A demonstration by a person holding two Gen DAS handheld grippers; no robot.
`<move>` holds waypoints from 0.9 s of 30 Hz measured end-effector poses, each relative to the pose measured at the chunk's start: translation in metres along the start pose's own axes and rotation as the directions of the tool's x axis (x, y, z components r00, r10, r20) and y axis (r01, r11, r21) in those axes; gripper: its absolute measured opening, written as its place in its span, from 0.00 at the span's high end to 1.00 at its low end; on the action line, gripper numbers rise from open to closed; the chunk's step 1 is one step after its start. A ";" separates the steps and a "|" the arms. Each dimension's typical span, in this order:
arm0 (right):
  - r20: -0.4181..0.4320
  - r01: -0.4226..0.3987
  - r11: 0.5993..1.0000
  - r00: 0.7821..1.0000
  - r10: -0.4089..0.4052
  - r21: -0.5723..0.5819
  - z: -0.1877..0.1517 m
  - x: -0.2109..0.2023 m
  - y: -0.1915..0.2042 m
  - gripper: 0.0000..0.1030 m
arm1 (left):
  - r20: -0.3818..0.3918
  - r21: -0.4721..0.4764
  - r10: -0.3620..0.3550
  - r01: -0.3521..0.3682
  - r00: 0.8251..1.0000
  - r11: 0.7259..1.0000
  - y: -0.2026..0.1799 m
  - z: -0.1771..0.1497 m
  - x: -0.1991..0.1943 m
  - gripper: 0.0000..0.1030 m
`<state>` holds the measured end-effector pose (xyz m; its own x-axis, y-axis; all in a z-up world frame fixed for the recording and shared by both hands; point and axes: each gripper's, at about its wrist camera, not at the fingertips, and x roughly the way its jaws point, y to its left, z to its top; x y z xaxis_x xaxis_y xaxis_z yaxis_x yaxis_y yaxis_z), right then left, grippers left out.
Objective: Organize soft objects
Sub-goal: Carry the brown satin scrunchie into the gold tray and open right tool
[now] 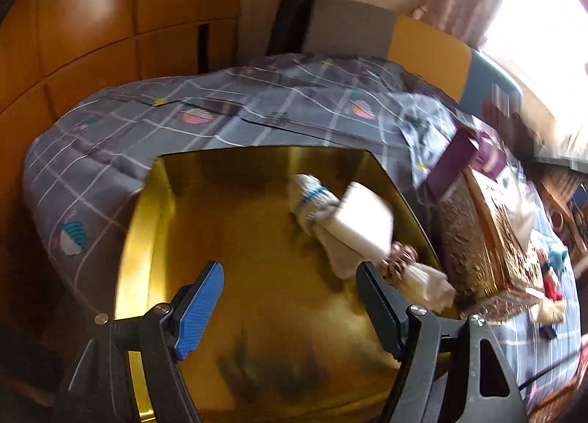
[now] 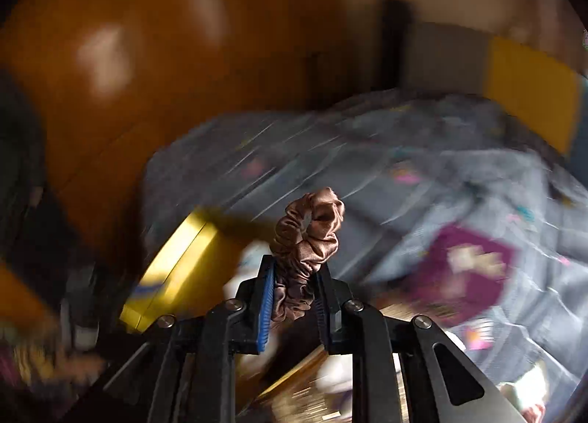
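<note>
Left gripper hovering over the gold box, fingers spread wide, nothing between them. Blue pad showing on one finger, dark ribbed face on the other. Inside the box: a rolled white sock with a blue stripe, with a white sponge block lying partly on top of it, both toward the box's far right corner. More white cloth draped over the box's right rim, just beside the dark finger, with a brown patterned bit peeking out next to it. Box sitting on the bed, grey checked cover underneath, toward the bed's left edge. Right of the box, a glittery gold lid or second box, touching or nearly touching its side — cannot tell which. Purple carton farther back along the bed.

Over on the right: right gripper clamped nearly shut on a brown satin scrunchie, lower half pinched between the fingers, upper loop sticking up free. Heavy blur all round. Gold box edge just to the left and below, purple carton off to the right on the bed cover. Scrunchie up in the air, touching nothing but the fingers.
</note>
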<state>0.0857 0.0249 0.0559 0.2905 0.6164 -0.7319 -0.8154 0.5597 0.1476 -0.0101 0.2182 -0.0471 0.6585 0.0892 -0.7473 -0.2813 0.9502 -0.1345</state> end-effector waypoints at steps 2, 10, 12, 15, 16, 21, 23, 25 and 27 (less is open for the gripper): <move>-0.066 -0.046 0.998 0.997 0.043 -0.039 -0.016 0.024 0.025 0.80 | 0.010 -0.027 0.009 -0.008 1.000 1.000 0.007 0.001 -0.003 0.26; -0.233 -0.117 0.991 0.968 0.097 -0.072 -0.077 0.086 0.065 0.80 | 0.003 -0.022 0.006 -0.006 1.000 1.000 0.008 -0.003 -0.005 0.26; -0.248 -0.109 0.990 0.965 0.084 -0.089 -0.085 0.088 0.069 0.73 | 0.002 -0.014 0.005 -0.005 1.000 1.000 0.005 -0.005 -0.006 0.26; -0.243 -0.077 0.992 0.969 0.051 -0.102 -0.093 0.086 0.070 0.70 | -0.003 -0.004 -0.001 0.001 1.000 1.000 0.000 -0.008 -0.006 0.26; -0.238 -0.065 0.993 0.971 0.038 -0.104 -0.095 0.084 0.069 0.68 | -0.004 0.001 -0.002 0.002 1.000 1.000 -0.002 -0.008 -0.006 0.26; -0.170 -0.019 0.993 0.985 0.000 -0.114 -0.101 0.072 0.070 0.44 | 0.001 0.028 0.009 -0.009 1.000 1.000 -0.010 -0.012 -0.007 0.26; -0.133 0.003 0.992 0.991 -0.020 -0.126 -0.103 0.066 0.073 0.35 | 0.008 0.039 0.015 -0.015 1.000 0.999 -0.012 -0.012 -0.008 0.26; -0.088 0.049 0.988 0.994 -0.062 -0.144 -0.103 0.058 0.076 0.26 | 0.020 0.042 0.019 -0.020 1.000 0.999 -0.013 -0.011 -0.010 0.26; -0.032 0.088 0.984 0.995 -0.095 -0.157 -0.102 0.048 0.078 0.20 | 0.033 0.049 0.020 -0.022 0.999 0.999 -0.015 -0.010 -0.014 0.26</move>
<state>-0.0150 0.0416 -0.0362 0.3500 0.5425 -0.7637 -0.8550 0.5181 -0.0239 -0.0224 0.1995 -0.0412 0.6756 0.1182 -0.7277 -0.2612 0.9614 -0.0864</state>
